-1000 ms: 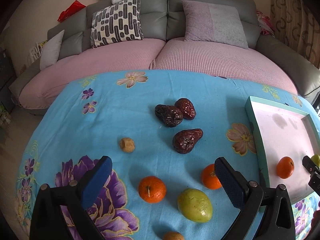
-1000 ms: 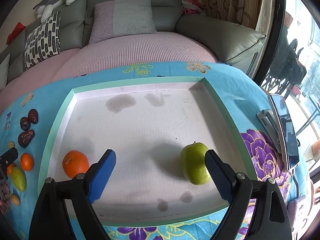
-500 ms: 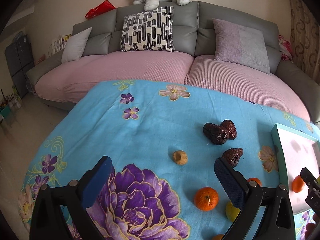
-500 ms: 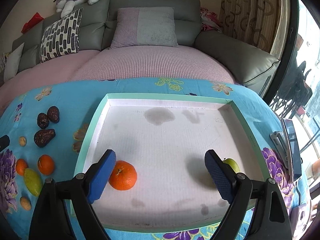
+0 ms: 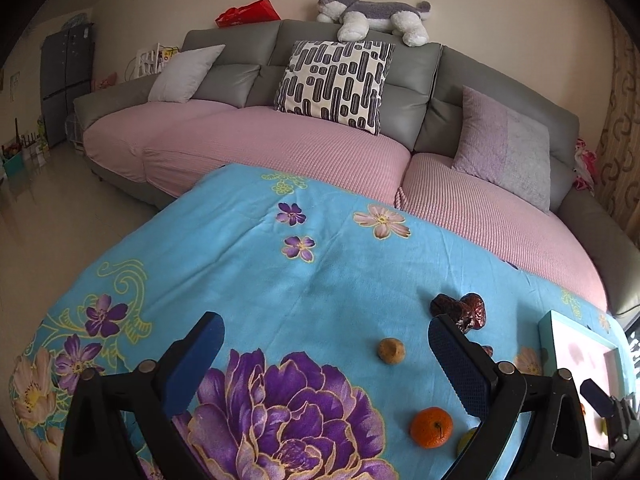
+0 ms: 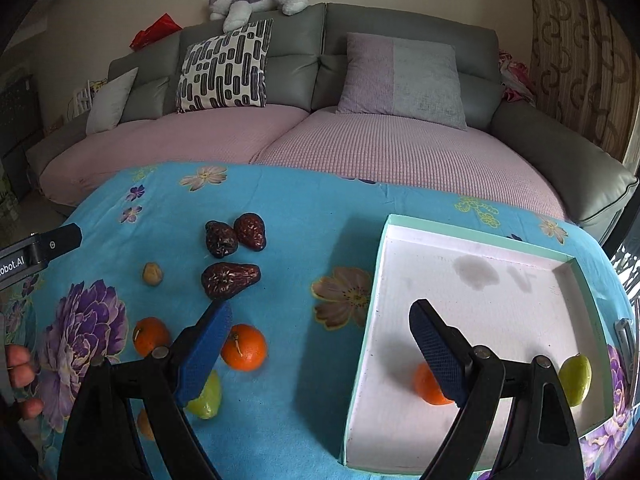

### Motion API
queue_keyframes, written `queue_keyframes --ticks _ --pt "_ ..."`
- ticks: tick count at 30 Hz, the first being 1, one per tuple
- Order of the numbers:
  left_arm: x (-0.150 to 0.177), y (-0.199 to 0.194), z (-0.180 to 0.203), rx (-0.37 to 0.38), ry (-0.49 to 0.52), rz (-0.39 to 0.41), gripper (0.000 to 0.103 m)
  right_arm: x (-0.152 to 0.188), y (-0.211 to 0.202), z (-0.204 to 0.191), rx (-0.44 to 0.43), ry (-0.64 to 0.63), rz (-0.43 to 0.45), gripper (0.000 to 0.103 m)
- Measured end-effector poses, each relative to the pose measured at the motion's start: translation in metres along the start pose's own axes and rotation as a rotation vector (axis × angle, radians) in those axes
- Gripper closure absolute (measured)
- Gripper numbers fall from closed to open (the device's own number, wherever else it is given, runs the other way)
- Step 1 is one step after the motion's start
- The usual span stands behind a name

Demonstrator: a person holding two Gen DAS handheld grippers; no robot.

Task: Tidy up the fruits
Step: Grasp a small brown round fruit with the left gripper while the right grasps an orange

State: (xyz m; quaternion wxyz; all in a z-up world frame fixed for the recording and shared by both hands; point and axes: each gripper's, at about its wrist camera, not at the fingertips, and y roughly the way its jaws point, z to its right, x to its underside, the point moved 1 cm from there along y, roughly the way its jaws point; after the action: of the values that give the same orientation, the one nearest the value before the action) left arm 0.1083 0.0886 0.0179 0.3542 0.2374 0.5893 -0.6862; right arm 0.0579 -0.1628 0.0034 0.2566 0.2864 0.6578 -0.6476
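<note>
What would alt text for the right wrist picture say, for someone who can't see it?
An open two-finger tool hangs over a blue floral tablecloth, between loose fruit and a tray holding an orange and a green fruit. Outside lie two oranges, three dates and a green fruit. A sofa stands behind.

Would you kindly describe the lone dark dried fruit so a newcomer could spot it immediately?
Start at the white tray with the mint rim on the blue flowered cloth, then look left past the printed brown flower. The dried fruit lies alone on the cloth. Unlike the two rounder ones touching behind it, it is pear-shaped, pointing toward the tray.
</note>
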Motion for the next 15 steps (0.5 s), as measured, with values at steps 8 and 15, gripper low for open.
queue_keyframes --ticks 8,15 --pt "0.002 0.026 0.022 0.043 0.09 -0.087 0.0 0.002 0.006 -0.021 -0.052 -0.04 -0.011 0.012" --pt "0.016 0.062 0.04 0.012 0.139 -0.185 0.0 0.003 0.011 -0.027 -0.066 -0.069 -0.015 0.013"
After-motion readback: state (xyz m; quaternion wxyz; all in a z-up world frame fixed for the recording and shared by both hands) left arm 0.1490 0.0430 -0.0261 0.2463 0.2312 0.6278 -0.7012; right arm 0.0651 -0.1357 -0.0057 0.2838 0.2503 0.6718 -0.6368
